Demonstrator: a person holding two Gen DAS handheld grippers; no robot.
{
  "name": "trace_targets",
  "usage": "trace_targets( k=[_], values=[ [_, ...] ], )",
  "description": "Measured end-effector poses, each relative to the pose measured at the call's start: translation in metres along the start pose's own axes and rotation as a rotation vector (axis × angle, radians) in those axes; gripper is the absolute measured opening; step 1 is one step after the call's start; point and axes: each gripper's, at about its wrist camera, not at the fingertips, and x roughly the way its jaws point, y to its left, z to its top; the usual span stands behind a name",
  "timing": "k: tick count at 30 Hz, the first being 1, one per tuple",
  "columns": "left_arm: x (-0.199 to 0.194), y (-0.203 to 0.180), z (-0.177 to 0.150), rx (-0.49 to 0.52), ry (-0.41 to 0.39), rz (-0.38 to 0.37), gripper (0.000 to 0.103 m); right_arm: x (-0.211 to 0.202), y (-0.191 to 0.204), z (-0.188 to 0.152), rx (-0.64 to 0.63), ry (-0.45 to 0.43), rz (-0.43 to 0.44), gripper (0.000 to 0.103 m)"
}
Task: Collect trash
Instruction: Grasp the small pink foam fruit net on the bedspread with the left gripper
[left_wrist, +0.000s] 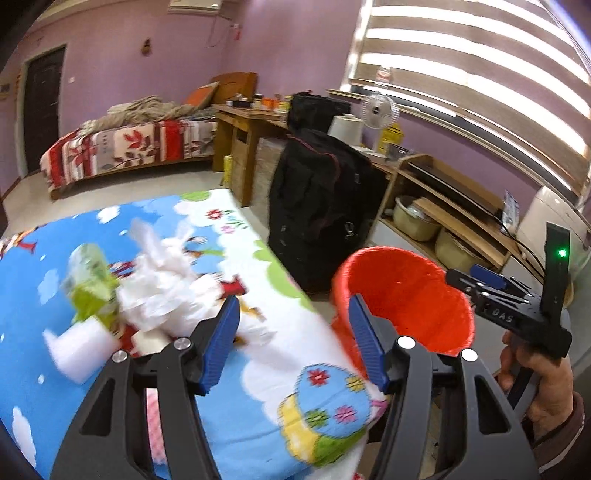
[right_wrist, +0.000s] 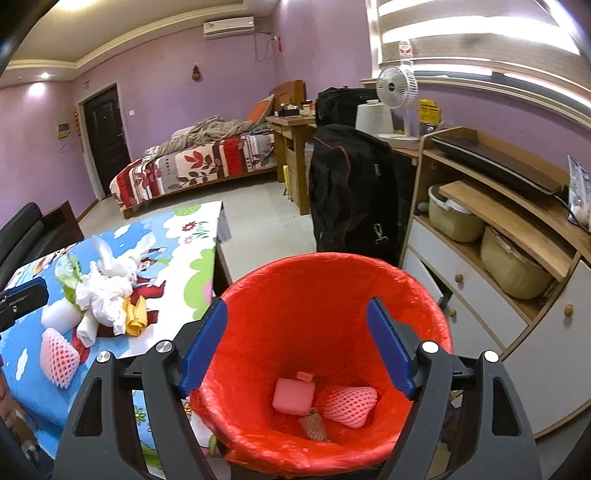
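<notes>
My right gripper (right_wrist: 295, 347) hangs over the red bin (right_wrist: 424, 295), fingers apart and empty, so whatever drops lands with the pink foam (right_wrist: 293, 397) and net sleeve (right_wrist: 349, 404) already below them. My left gripper (left_wrist: 293, 338), fingers apart and empty, points across the table (left_wrist: 258, 424) toward the crumpled tissue (left_wrist: 159, 291), ahead and left of its fingers, apparently the next pick.
</notes>
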Motion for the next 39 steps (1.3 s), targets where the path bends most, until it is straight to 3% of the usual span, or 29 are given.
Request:
trace_targets(
  k=[15, 28, 39],
  values=[
    [-0.018, 0.078, -0.043, -0.135, 0.041, 0.115, 0.068, 0.002, 0.041, 0.002, -0.058, 0.008, 0.066, 0.076],
    [-0.002, 0.111, -0.073, -0.201, 0.136, 0.182, 0.078, 0.014, 0.087, 0.002, -0.103, 0.035, 0.148, 0.083],
    [0.007, 0.123, -0.083, -0.222, 0.215, 0.208, 0.077, 0.030, 0.144, 0.008, -0.176, 0.058, 0.240, 0.085]
  ],
)
